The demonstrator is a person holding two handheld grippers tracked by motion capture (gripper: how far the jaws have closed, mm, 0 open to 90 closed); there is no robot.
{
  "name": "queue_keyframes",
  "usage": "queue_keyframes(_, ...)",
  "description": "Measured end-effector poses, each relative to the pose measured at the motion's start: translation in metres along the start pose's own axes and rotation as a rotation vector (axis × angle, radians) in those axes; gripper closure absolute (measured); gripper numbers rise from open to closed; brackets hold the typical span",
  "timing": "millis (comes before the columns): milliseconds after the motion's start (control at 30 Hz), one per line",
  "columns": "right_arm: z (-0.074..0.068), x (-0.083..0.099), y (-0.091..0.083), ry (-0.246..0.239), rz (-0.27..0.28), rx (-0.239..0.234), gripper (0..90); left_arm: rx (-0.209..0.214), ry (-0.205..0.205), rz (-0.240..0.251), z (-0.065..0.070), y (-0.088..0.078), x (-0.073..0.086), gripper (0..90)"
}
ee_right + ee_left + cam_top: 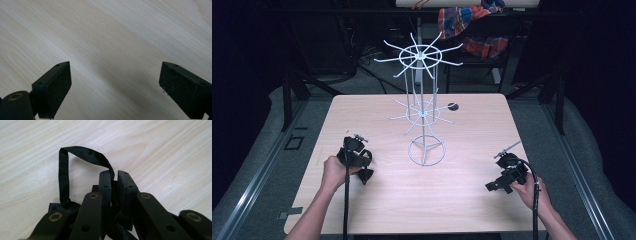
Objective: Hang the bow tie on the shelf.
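Two grippers: one in each hand of the person, both low over the pale wooden worktop point(377, 200), well apart from each other.
Left gripper point(114, 178): its jaws are nearly closed, with only a thin gap, and they pinch a black ribbon point(75, 152) between the pads.
Ribbon: a flat, narrow black band; from the jaws it rises in a loop, bends at a corner, and comes down to the left side of the gripper, where more black cloth lies under the linkage. What the band belongs to, I cannot tell.
Left gripper in the high view point(364, 175): it is at the left part of the worktop, held by the left hand point(333, 171), and something dark is at its tip.
Right gripper point(115, 85): the jaws stand wide apart, with bare wood between them; it holds nothing and touches nothing.
Right gripper in the high view point(493, 186): at the right part of the worktop, held by the right hand point(528, 189).
Wire rack point(422, 107): a white stand with a round foot and two rings of spokes; it stands upright at the middle of the worktop, between the two grippers and farther from the person.
Behind the worktop: a checked cloth point(469, 22) in red and blue, hanging.
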State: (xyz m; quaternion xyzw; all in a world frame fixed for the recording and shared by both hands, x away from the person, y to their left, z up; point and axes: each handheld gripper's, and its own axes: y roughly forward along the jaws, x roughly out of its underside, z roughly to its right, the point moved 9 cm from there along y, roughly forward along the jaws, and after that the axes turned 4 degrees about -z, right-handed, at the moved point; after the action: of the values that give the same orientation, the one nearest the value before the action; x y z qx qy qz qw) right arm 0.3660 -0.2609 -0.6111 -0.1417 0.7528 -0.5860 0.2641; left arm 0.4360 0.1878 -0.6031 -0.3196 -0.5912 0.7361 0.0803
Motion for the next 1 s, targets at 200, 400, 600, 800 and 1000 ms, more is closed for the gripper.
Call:
queue_keyframes(200,0.0,0.0,-0.001,-0.004,0.003,-0.001,10.4,0.019,-0.014,0.086,0.0,-0.021,-0.005,83.3)
queue_keyframes(400,0.001,0.0,-0.001,-0.005,0.001,0.002,10.4,0.046,-0.038,0.163,-0.003,-0.042,-0.009,84.8)
queue_keyframes(600,0.0,0.0,0.0,0.001,0.004,-0.001,10.4,0.072,-0.054,0.218,-0.002,-0.054,-0.012,85.0)
queue_keyframes(800,0.001,0.0,0.0,0.002,0.0,0.0,10.4,0.071,-0.034,0.283,0.005,-0.069,-0.021,85.1)
queue_keyframes(1000,0.0,-0.002,0.003,0.017,0.023,-0.003,10.5,0.066,-0.022,0.305,0.009,-0.075,-0.026,85.2)
